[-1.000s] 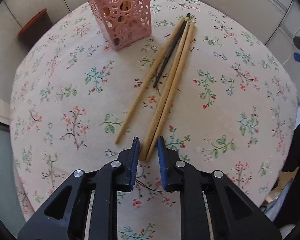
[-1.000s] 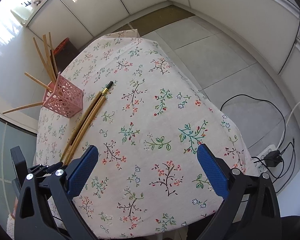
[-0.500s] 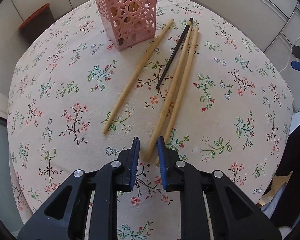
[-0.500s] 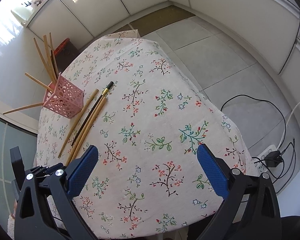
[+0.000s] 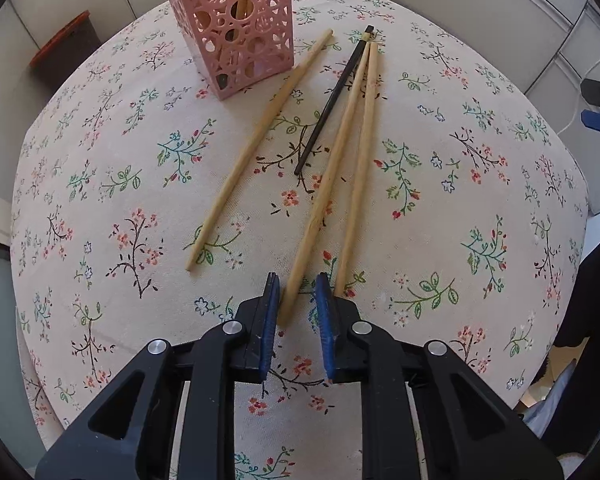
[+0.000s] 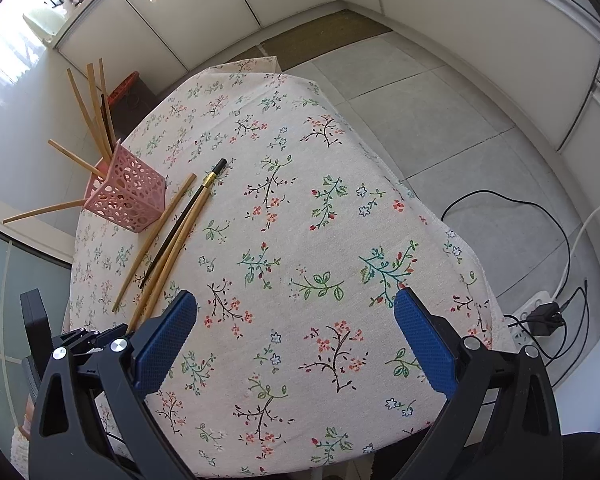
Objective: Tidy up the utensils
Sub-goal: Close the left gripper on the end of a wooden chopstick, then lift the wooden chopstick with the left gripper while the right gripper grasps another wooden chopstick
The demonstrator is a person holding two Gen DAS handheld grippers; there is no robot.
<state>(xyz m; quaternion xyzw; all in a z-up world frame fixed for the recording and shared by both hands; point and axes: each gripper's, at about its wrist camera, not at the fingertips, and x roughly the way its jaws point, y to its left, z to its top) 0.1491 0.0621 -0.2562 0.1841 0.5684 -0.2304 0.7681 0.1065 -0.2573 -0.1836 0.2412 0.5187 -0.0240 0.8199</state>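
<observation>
A pink perforated holder [image 5: 236, 32] with several wooden chopsticks stands at the far side of the floral tablecloth [image 5: 460, 220]. Three wooden chopsticks and a black chopstick [image 5: 328, 108] lie loose in front of it. The near end of the middle wooden chopstick [image 5: 324, 200] lies between the jaws of my left gripper [image 5: 297, 280]. Those jaws are narrow and closing, and a gap shows beside the stick. Another wooden chopstick [image 5: 360, 184] ends just outside the right jaw. A third [image 5: 260, 148] lies apart to the left. My right gripper [image 6: 296, 294] hangs wide open and empty over bare cloth, right of the holder [image 6: 126, 196].
The round table's edge [image 6: 452, 236] drops to a tiled floor on the right. Cables and a power strip [image 6: 540, 312] lie there. A dark stool with an orange top [image 5: 64, 48] stands beyond the table, and white cabinets line the walls.
One wooden chopstick swung out of the bundle to the left. The two sticks at the left jaws spread apart, so now only one end lies between them. The right gripper has not moved.
</observation>
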